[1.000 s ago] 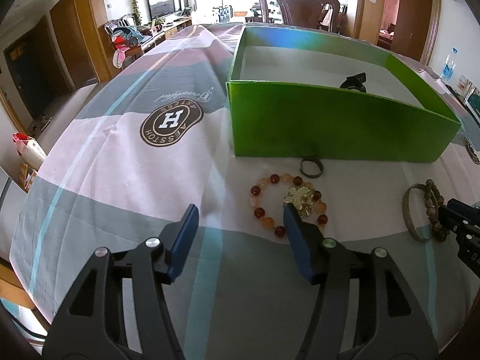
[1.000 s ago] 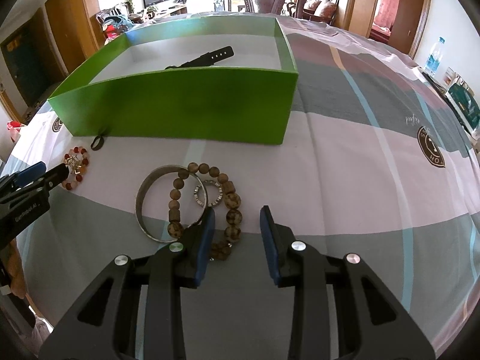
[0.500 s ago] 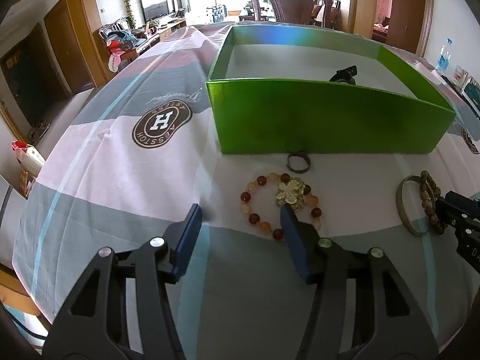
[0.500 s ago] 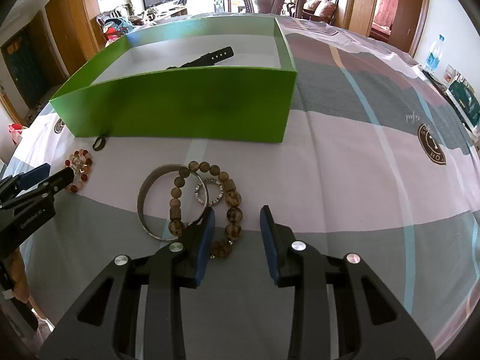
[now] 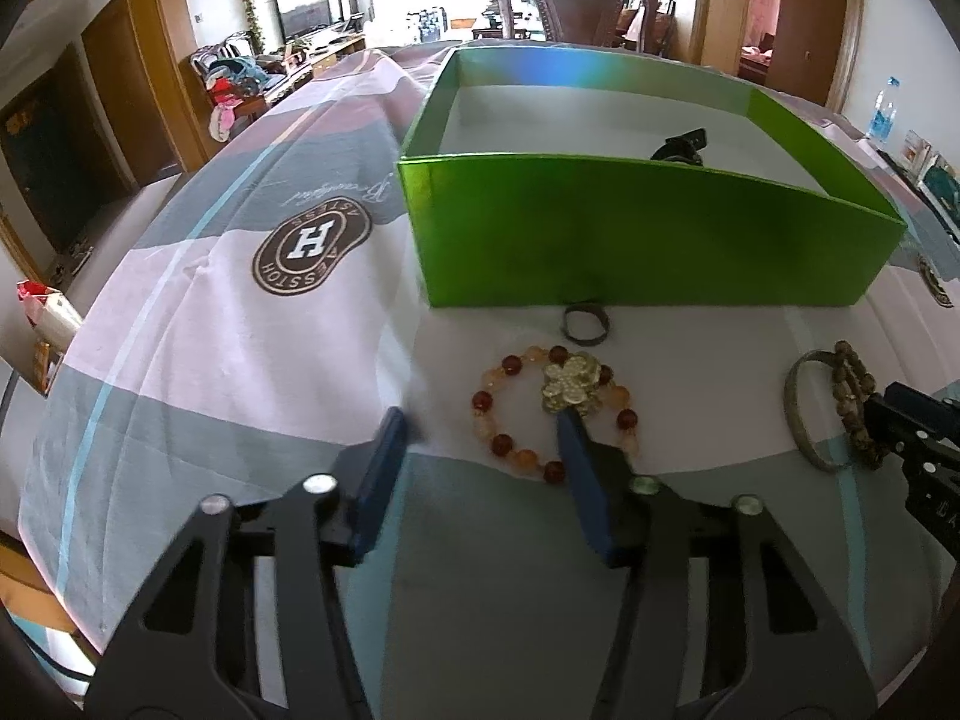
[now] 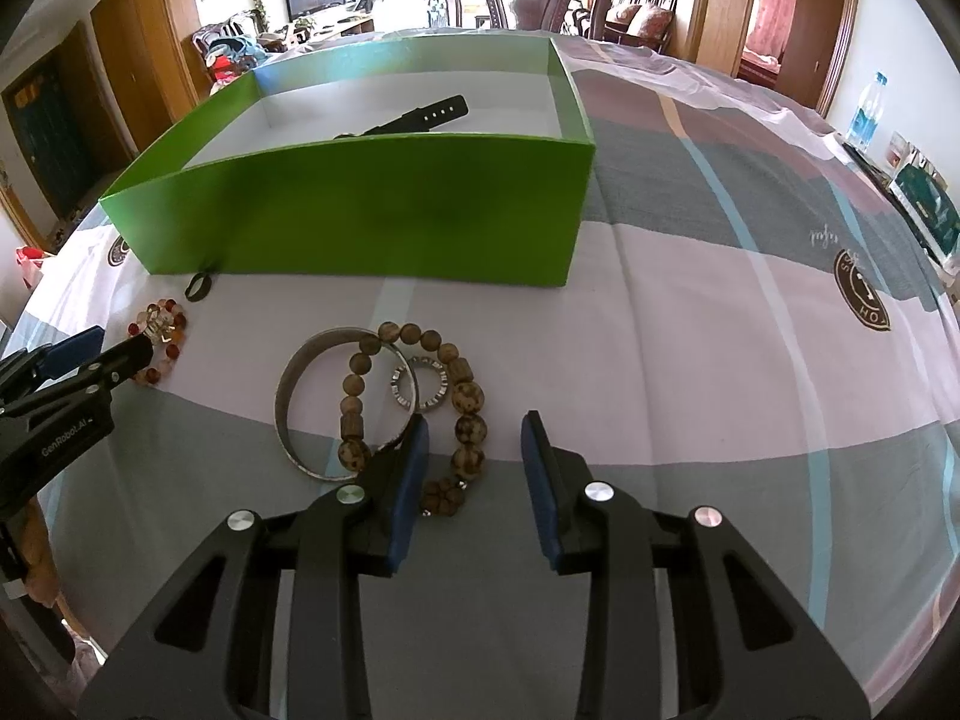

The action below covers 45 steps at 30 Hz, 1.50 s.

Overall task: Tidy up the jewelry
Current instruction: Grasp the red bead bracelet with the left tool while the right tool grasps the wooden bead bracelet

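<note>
Several pieces of jewelry spread on a cloth-covered worktop in front of a glossy green box. Nearest the left gripper: a red and orange bead bracelet with a gold flower charm, round glassy beads, lying flat. Left gripper's jaws closing, right blue pad resting inside the bracelet's loop just under the charm, left pad outside it on bare cloth; not yet clamped. Just beyond, a small dark ring close to the box wall.

Seen clearly only from the right wrist: a dull metal bangle, a brown wooden bead bracelet overlapping it, and a small silver patterned ring inside the bead loop. Right gripper with jaws apart, astride the wooden beads' near side, not pressing.

Inside the box, a black watch strap, long and perforated from the right, a mere stub from the left. Cloth striped pink, grey and white, with round brown logos.
</note>
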Each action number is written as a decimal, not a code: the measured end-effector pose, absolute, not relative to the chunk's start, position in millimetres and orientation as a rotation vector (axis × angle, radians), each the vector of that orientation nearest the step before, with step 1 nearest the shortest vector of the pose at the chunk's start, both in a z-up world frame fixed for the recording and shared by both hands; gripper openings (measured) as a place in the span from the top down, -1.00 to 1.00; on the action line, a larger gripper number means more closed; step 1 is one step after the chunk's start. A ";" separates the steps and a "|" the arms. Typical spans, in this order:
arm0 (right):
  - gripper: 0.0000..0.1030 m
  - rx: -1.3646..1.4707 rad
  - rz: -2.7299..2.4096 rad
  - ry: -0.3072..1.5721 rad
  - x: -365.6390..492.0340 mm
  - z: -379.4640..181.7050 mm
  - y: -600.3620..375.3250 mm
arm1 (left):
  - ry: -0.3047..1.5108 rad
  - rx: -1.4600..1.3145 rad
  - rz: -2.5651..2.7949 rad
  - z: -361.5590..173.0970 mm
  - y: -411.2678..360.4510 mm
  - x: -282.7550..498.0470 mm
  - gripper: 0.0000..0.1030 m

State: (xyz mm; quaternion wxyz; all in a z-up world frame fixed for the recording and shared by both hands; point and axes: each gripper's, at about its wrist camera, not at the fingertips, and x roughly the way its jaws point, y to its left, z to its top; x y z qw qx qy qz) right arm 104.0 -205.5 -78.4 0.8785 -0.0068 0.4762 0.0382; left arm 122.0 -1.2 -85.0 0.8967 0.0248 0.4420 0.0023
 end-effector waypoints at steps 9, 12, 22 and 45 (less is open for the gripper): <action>0.73 -0.016 0.104 0.985 100.6 -77.7 -202.6 | 0.905 0.071 -0.002 -85.6 -7.1 121.2 0.78; 0.78 -0.001 0.119 0.989 100.3 -77.3 -202.6 | 0.908 0.059 -0.003 -85.1 -4.3 120.7 0.83; 0.78 -0.005 0.096 0.930 101.6 -53.2 -204.8 | 0.890 0.010 -0.075 -63.6 8.1 119.1 0.83; 0.78 -0.032 0.138 0.747 98.6 10.7 -188.6 | 0.745 -0.057 -0.168 18.6 38.1 111.8 0.84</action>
